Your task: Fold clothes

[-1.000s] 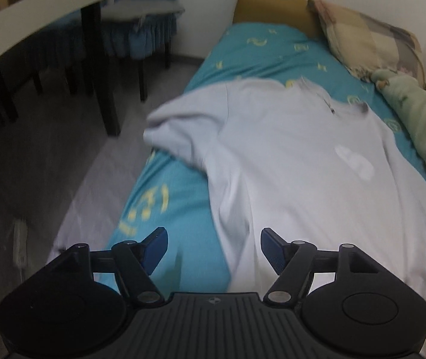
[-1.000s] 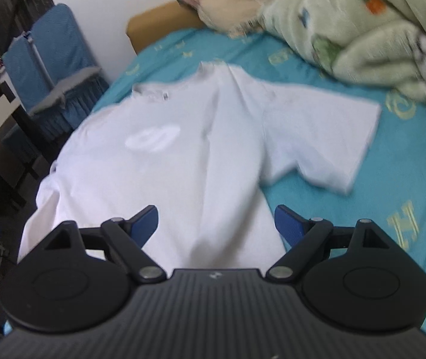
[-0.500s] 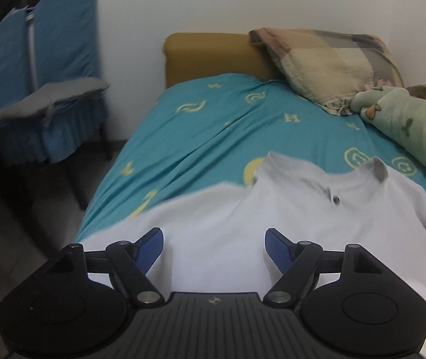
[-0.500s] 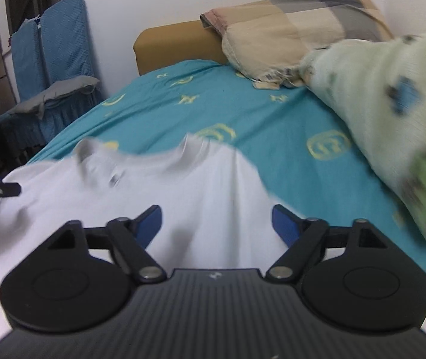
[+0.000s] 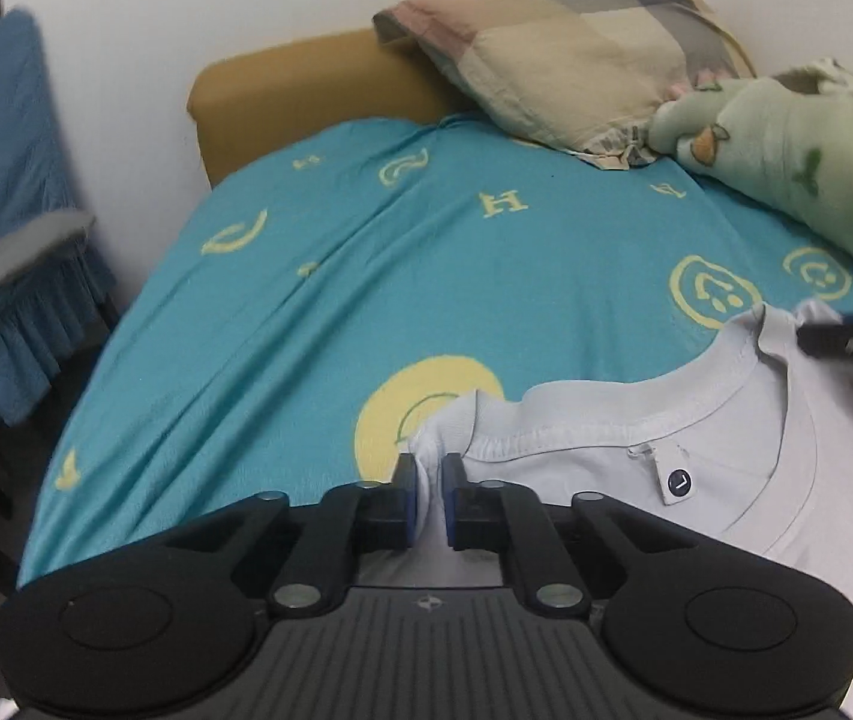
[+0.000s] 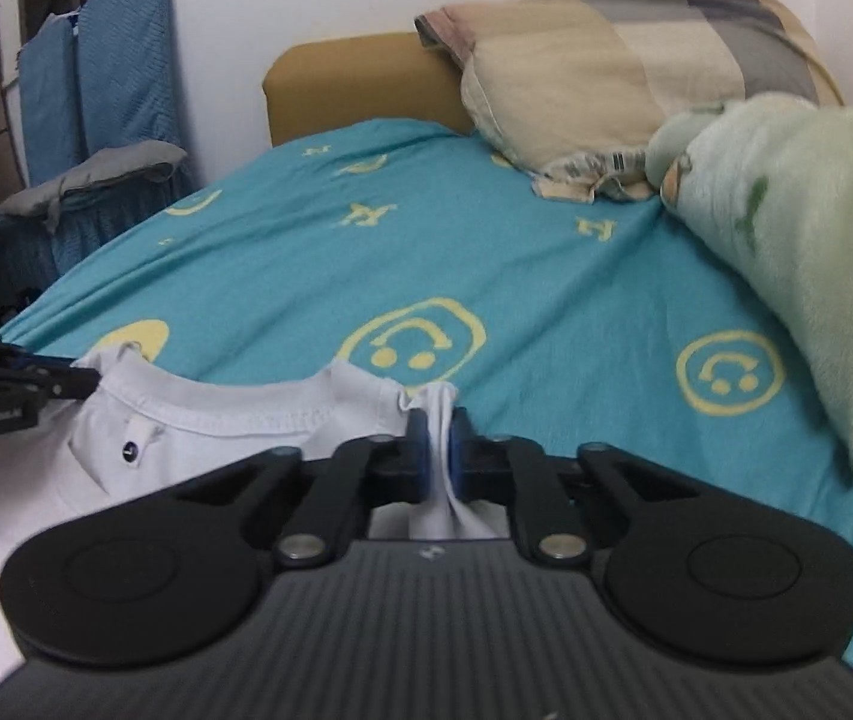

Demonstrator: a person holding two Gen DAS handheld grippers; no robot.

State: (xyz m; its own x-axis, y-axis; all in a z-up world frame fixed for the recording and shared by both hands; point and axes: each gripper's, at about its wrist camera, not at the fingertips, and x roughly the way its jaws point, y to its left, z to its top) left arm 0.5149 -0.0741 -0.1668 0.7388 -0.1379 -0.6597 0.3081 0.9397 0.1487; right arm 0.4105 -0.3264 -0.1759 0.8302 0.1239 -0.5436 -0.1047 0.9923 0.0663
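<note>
My left gripper (image 5: 429, 495) is clamped on the white T-shirt (image 5: 606, 462) at one shoulder beside the collar, and my right gripper (image 6: 437, 456) pinches the other shoulder, the shirt lying collar-up on the teal bedsheet (image 5: 426, 276) with its yellow prints. Ahead of the collar the sheet lies bare up to the mustard headboard (image 5: 306, 90) and the patchwork pillow (image 5: 564, 66) leaning on it. A bunched pale green blanket (image 6: 798, 228) crowds the bed's right side near my right gripper, and a blue-covered chair (image 6: 96, 120) stands off the left edge.
</note>
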